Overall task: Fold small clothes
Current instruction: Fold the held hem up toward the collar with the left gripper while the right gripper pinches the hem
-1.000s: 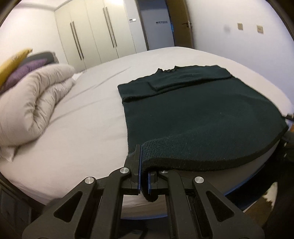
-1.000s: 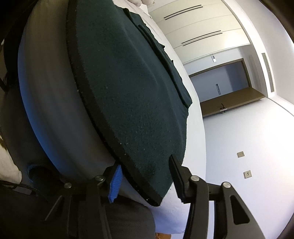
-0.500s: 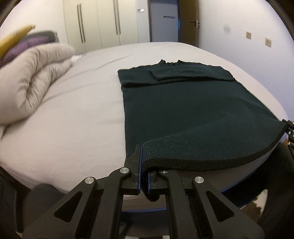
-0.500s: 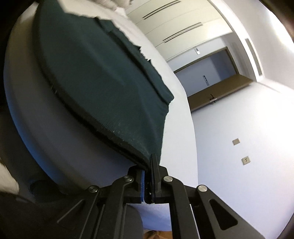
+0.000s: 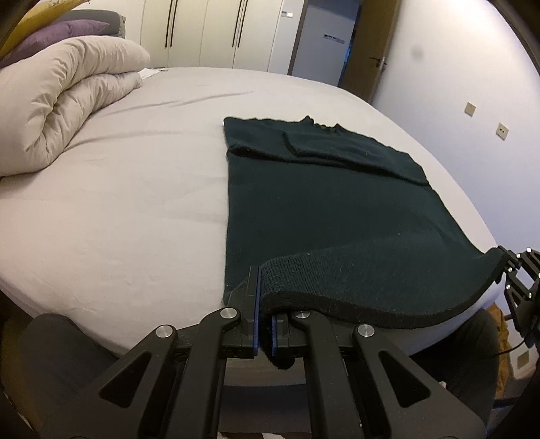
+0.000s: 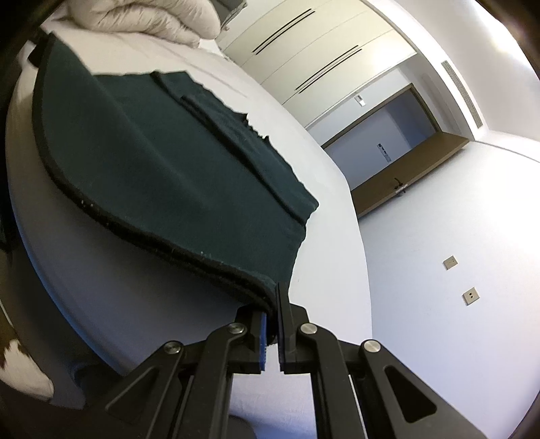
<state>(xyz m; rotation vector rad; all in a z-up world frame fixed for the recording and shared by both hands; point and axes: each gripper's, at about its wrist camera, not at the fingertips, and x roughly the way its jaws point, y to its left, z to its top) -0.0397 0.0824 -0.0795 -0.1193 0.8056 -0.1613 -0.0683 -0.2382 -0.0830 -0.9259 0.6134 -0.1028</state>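
- The left gripper (image 5: pixel 264 305), its fingers pressed together, pinches the near left hem corner of the dark green knitted sweater (image 5: pixel 324 202) at the bed's near edge.
- The right gripper (image 6: pixel 274 312) clamps the near right hem corner, lifted clear of the pale grey bedsheet (image 5: pixel 135 189).
- The sweater lies flat mid-bed, sleeves seemingly folded across its chest; that far end is hard to read.
- A rolled beige duvet (image 5: pixel 64 98) sits at the far left corner.
- White wardrobe doors (image 5: pixel 216 30) stand beyond.
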